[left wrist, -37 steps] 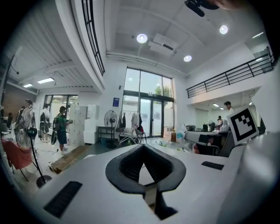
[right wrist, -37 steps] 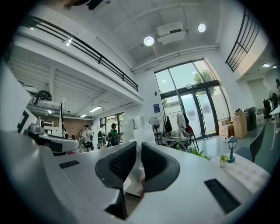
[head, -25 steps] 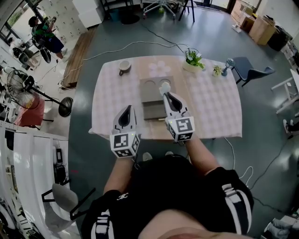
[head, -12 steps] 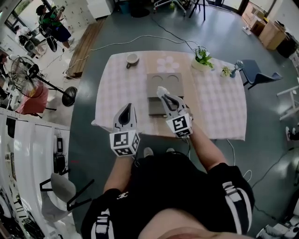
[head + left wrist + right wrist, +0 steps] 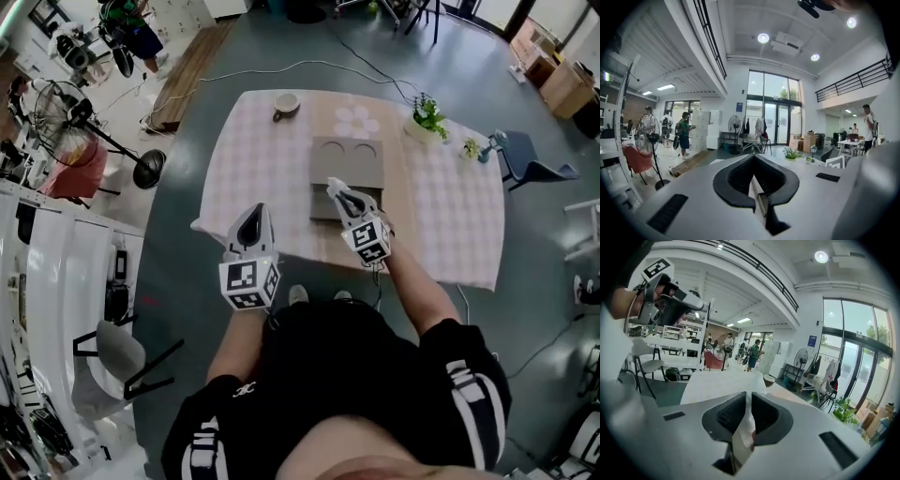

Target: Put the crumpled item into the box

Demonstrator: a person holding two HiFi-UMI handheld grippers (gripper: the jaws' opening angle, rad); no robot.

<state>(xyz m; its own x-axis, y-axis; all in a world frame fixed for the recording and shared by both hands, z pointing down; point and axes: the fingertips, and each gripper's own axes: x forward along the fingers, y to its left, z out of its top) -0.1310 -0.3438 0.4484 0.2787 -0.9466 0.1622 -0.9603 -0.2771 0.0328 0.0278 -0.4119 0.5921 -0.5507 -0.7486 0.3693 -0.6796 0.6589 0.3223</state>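
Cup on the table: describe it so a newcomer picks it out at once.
Start at the table with the pale checked cloth in the head view. Near its far edge, beyond and left of the grey box, stands the cup. It is the only small round vessel there; the potted plant sits far right.

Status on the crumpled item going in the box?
Done: crumpled item is picked up. In hand: right gripper grips it, apparently above the grey box. Left: release it into the box. Left gripper is shut, empty.
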